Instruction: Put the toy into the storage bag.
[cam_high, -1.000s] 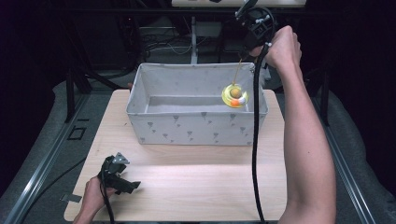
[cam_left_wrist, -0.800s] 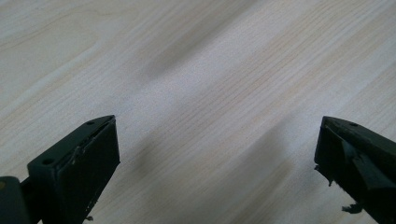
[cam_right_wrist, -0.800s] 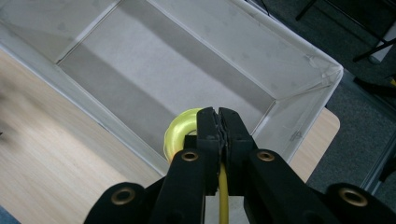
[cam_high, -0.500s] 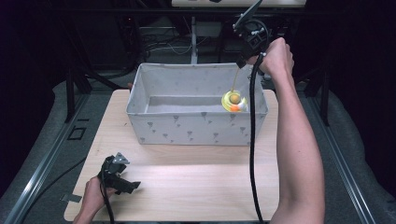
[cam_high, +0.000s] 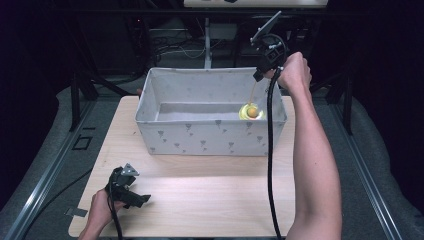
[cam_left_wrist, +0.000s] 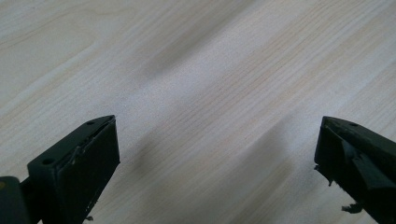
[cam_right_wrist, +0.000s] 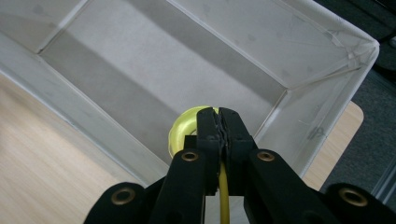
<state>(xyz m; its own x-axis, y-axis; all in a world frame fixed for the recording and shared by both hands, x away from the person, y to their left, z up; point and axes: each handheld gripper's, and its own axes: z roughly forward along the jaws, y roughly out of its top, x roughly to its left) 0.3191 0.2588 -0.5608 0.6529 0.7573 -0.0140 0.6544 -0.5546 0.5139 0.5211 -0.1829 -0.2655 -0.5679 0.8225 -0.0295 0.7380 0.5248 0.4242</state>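
Observation:
A yellow cup-shaped scoop (cam_high: 249, 111) with an orange ball in it hangs on a thin yellow stem (cam_right_wrist: 223, 196) inside the right end of the white fabric box (cam_high: 210, 137). My right gripper (cam_high: 257, 76) is above the box's back right corner, pointing down, shut on the top of that stem. In the right gripper view the jaws (cam_right_wrist: 218, 114) are pressed together on the stem, and the yellow cup (cam_right_wrist: 180, 133) shows just beyond them. My left gripper (cam_high: 140, 199) lies on the wooden table (cam_high: 210, 185) at the front left, open, with only bare wood (cam_left_wrist: 210, 70) between its jaws.
The box has tall soft walls (cam_right_wrist: 261, 37) and a grey bottom, and it takes up the far half of the table. The right gripper's black cable (cam_high: 270, 150) hangs down across the box's right front corner. Dark stands and cables sit behind the table.
My right hand has come down, lowering the yellow scoop with the ball deeper into the box's right end. The left gripper has stayed where it was.

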